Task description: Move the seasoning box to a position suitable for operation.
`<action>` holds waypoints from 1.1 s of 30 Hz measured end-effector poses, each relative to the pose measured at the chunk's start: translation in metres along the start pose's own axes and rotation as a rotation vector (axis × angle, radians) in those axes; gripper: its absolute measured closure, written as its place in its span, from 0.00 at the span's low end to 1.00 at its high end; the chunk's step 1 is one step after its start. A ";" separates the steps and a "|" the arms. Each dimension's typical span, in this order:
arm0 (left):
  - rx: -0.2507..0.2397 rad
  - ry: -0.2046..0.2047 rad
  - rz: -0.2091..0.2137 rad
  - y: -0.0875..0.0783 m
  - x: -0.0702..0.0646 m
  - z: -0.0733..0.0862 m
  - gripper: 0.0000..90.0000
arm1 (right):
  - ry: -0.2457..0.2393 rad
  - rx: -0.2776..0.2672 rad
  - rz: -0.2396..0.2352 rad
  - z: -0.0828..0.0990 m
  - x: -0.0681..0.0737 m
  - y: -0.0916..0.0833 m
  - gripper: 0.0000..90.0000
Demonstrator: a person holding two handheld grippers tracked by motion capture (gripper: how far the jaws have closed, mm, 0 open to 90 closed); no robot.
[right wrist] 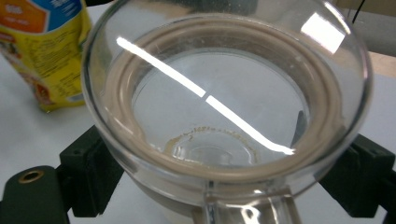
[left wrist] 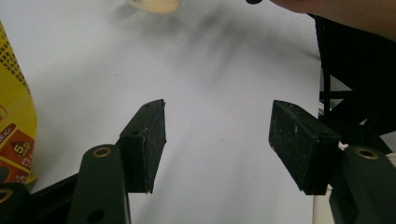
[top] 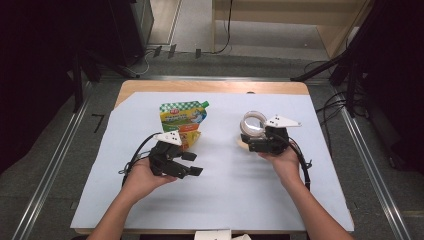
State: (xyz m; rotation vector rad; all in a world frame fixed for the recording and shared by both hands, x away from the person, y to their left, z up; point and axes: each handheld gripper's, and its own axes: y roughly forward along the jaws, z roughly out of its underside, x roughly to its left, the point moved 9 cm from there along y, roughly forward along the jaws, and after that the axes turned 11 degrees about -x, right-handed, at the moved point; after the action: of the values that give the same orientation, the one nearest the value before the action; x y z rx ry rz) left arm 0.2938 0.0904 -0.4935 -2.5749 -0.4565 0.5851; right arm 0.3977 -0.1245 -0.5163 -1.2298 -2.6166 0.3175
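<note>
Item one, nearest me: my left gripper (top: 192,163), at about seven o'clock on the table (top: 225,200). Its jaws stand apart with only the bare white table cover between them; the pads (left wrist: 149,140) press on nothing. It points toward three o'clock, across the table.

Item two: my right gripper (top: 252,142), at about two o'clock from the left one, well apart from it. Its jaws are closed on a clear glass jar (top: 254,122), one pad against each side of the wall. In the right gripper view the jar (right wrist: 224,107) opens toward the camera, with a tan ring inside its mouth and a glass handle at the lower edge. Whether its base sits on the table I cannot tell.

Item three: a yellow and green pouch (top: 182,120), at twelve o'clock from my left gripper, just beside it, and at nine o'clock from the jar. In the right gripper view the pouch (right wrist: 46,56) stands upright.
</note>
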 end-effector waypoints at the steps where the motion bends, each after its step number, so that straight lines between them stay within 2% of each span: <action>1: 0.006 0.002 -0.003 0.001 0.000 0.000 0.42 | 0.000 0.004 -0.005 0.002 0.003 -0.002 0.13; 9: 0.032 0.007 -0.009 0.008 0.002 0.000 0.41 | -0.019 0.036 -0.072 0.013 0.035 -0.016 0.13; 15: 0.031 0.013 0.007 0.009 0.002 -0.001 0.41 | -0.017 0.059 -0.126 0.020 0.060 -0.022 0.13; 19: 0.030 0.010 0.009 0.009 0.004 -0.001 0.42 | -0.049 0.075 -0.166 0.023 0.076 -0.020 0.13; 22: 0.026 -0.004 0.018 0.007 0.005 -0.001 0.42 | -0.083 0.078 -0.201 0.025 0.083 -0.018 0.13; 26: 0.027 -0.004 0.022 0.006 0.005 -0.001 0.42 | -0.084 0.096 -0.237 0.031 0.086 -0.013 0.13; 32: 0.038 0.000 0.037 0.008 0.005 0.001 0.42 | -0.110 0.121 -0.260 0.038 0.096 -0.010 0.13; 33: 0.042 -0.001 0.038 0.009 0.006 0.001 0.42 | -0.134 0.123 -0.264 0.039 0.098 -0.009 0.13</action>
State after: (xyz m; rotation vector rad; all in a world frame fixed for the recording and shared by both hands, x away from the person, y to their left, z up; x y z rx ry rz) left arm 0.3000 0.0856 -0.5005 -2.5485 -0.3929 0.6027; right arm 0.3186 -0.0574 -0.5392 -0.8383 -2.7817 0.5169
